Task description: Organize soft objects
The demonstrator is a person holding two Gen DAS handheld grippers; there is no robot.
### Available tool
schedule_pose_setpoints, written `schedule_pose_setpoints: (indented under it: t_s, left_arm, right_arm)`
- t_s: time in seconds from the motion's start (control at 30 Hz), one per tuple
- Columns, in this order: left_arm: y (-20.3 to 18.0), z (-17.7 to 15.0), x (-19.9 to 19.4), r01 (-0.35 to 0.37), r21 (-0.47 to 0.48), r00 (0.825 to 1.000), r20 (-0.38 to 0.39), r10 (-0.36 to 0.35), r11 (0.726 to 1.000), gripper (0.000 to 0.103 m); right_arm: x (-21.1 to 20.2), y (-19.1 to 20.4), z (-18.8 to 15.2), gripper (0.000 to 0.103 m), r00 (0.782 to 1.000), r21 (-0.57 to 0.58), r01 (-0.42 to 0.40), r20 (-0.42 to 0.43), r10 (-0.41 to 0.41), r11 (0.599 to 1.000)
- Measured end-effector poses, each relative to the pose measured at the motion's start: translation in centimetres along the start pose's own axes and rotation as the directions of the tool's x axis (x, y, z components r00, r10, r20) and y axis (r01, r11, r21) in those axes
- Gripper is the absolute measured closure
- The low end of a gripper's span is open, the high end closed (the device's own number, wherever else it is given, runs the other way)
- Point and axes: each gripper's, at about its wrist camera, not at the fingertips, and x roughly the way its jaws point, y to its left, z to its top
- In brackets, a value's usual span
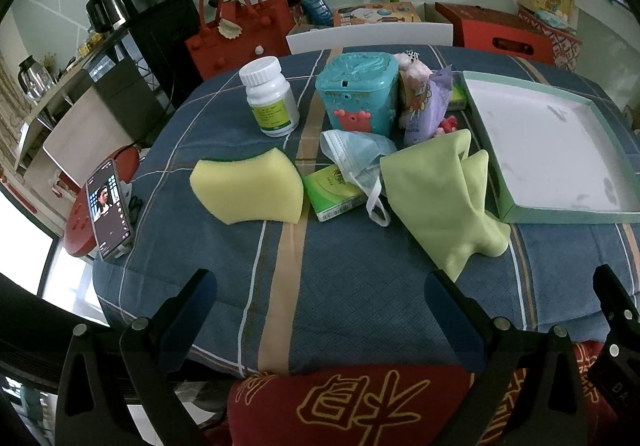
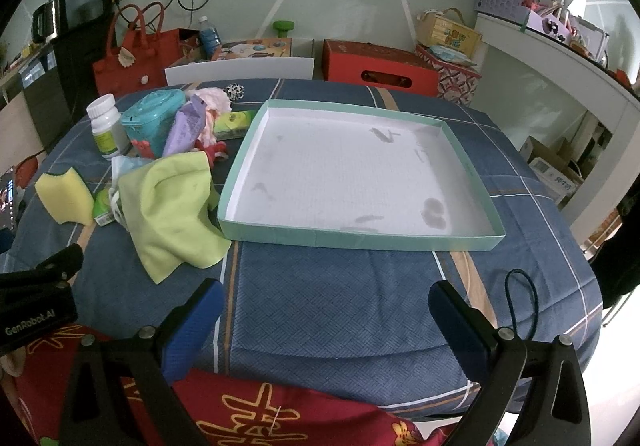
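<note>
The left gripper (image 1: 320, 310) hangs over the near edge of the table (image 1: 352, 286), its two fingers spread wide with nothing between them and touching nothing. The right gripper (image 2: 326, 314) is spread just as wide, also empty, above the near edge just in front of the tray (image 2: 360, 236).

Soft things, counted: one yellow sponge (image 1: 248, 186), one light green cloth (image 1: 440, 198), one blue face mask (image 1: 356, 154), and a pink plush heap (image 2: 212, 102) whose number I cannot tell. The sponge lies ahead of the left gripper toward the table's left edge; the cloth lies ahead of its right finger, its corner touching the tray's near left corner; the mask sits between them, partly over a green packet (image 1: 332, 194).

Further back stand one white pill bottle (image 1: 272, 98), one teal box (image 1: 360, 94) and one purple pouch (image 1: 428, 110). The single tray, white inside with a teal wall, holds nothing. One dark elastic loop (image 2: 522, 306) lies near the right gripper's right finger.
</note>
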Motion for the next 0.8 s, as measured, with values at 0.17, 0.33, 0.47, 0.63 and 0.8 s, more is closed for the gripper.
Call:
schedule_pose_setpoints:
  t_s: [0.17,0.33,0.47,0.63,0.8]
  left_arm:
    - [-0.04,0.02,0.01,0.001,-0.001,1.0,-0.001,-0.001,1.0,0.0]
    - [-0.09,-0.03,0.07,0.002,0.0,1.0,-0.002,-0.002,1.0,0.0]
    - [-0.11,-0.02,0.06,0.001,-0.001,1.0,-0.002,-0.001,1.0,0.0]
    - [-0.09,0.01,0.06,0.001,0.0,1.0,-0.003,-0.001,1.0,0.0]
    - [-0.1,0.0,0.05,0.001,0.0,1.0,-0.003,-0.001,1.0,0.0]
  right_arm:
    - [-0.03,0.05,-0.02,0.0,1.0,-0.002,0.001,0.0,-0.001,1.0]
    - [-0.07,0.14,-0.02,0.0,1.0,-0.009,0.003,-0.001,-0.003,1.0]
    - [-0.05,0.15,-0.02,0.0,1.0,-0.009,0.003,0.0,-0.003,1.0]
    - [-0.04,0.16,-0.01,0.0,1.0,-0.009,0.003,-0.001,-0.003,1.0]
    - [-0.04,0.17,-0.01,0.0,1.0,-0.009,0.004,-0.001,-0.004,1.0]
